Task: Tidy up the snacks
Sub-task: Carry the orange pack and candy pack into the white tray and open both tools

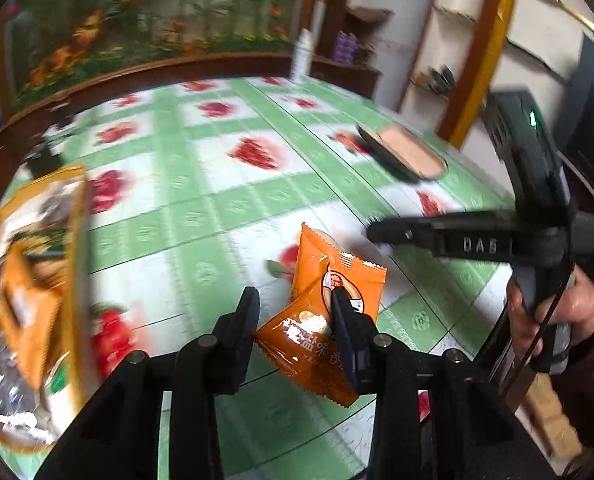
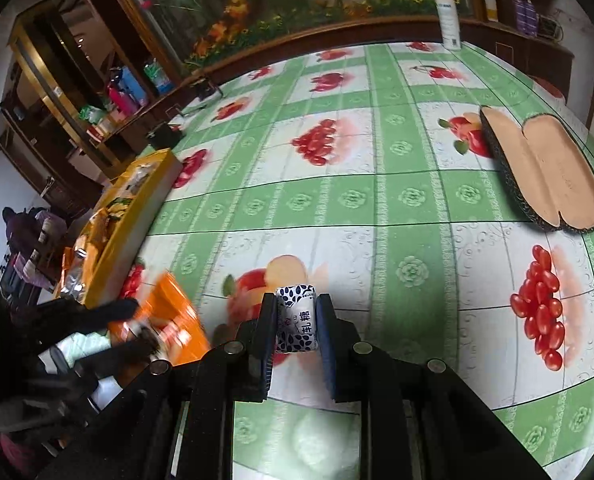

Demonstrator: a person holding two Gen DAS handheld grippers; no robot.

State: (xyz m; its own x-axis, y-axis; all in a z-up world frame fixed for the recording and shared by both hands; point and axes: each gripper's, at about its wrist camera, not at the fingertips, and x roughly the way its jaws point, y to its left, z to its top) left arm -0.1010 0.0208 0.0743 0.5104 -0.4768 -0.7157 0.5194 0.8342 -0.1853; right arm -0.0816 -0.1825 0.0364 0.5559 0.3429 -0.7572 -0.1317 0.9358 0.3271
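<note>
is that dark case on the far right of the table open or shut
Open. The glasses case lies spread flat, both tan-lined halves facing up, apparently empty.

White "DAS" lettering on the black right gripper (image 1: 381, 234). Chinese characters "轧糖" on the blue-and-white candy wrapper (image 2: 296, 320). Print on orange snack packet (image 1: 317, 316) mostly illegible.

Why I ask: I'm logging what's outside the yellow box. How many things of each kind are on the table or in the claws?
Orange snack packets: 2, seemingly, overlapping in the left claw
Blue-and-white wrapped candy: 1, in the right claw
Open glasses case: 1
White spray bottle: 1
Dark bits at the far edge: too unclear
Total: 5
</note>
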